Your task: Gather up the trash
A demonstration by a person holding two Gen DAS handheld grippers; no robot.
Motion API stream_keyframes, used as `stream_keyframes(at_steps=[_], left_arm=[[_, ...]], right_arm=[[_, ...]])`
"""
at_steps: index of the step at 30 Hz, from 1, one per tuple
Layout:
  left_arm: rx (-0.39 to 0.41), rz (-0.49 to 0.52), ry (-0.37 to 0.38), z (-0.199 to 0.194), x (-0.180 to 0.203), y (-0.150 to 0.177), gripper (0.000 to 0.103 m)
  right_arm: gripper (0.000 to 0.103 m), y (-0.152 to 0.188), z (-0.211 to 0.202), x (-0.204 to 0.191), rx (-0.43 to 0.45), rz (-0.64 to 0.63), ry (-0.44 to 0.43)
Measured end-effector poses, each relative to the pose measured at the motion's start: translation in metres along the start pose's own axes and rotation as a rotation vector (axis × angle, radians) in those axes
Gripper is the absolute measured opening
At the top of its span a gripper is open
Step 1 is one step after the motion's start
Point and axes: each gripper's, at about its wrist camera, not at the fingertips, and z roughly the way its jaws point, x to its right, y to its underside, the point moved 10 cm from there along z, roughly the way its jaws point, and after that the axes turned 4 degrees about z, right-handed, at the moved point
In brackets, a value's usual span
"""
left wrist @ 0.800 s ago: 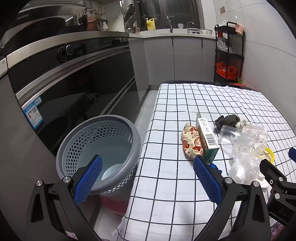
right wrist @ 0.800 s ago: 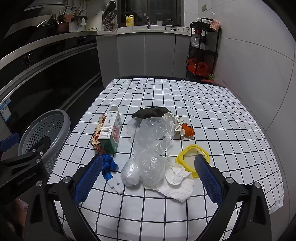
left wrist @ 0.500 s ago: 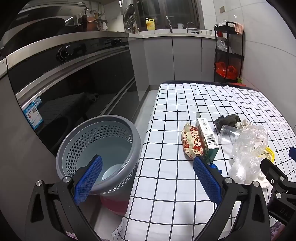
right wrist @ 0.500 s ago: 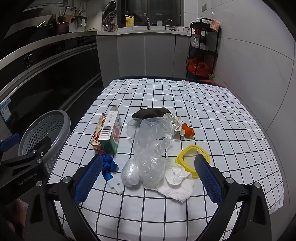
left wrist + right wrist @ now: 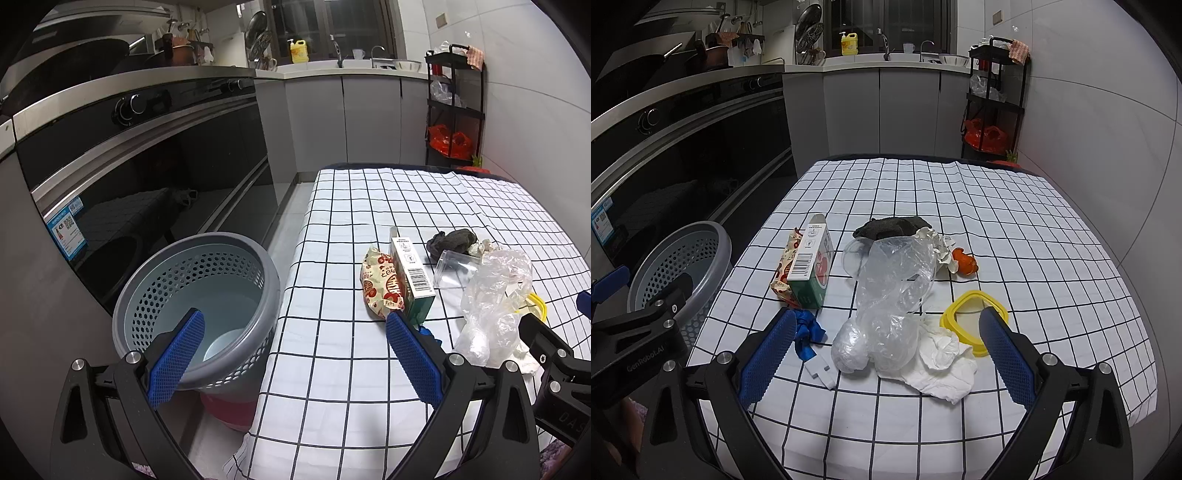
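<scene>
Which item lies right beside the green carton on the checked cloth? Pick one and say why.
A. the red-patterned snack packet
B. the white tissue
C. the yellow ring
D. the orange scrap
A: in the right wrist view the snack packet lies pressed along the left side of the green carton, while the yellow ring, orange scrap and white tissue lie apart from it.

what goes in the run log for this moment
left gripper open | right gripper open | clear plastic bag on table | grey perforated basket unfilled

Black-framed tool (image 5: 882, 356) with blue ribbed pads (image 5: 767, 356).
</scene>
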Motion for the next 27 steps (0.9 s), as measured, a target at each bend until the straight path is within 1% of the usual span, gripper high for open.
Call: stream_keyframes(at_steps=[27], left_arm=[[-0.002,0.000,0.000,0.0015,0.0017,0.0013,0.097]], right_arm=[[0.095,-0.0009,-0.0013,0.0000,-0.003,0.009,-0.009]])
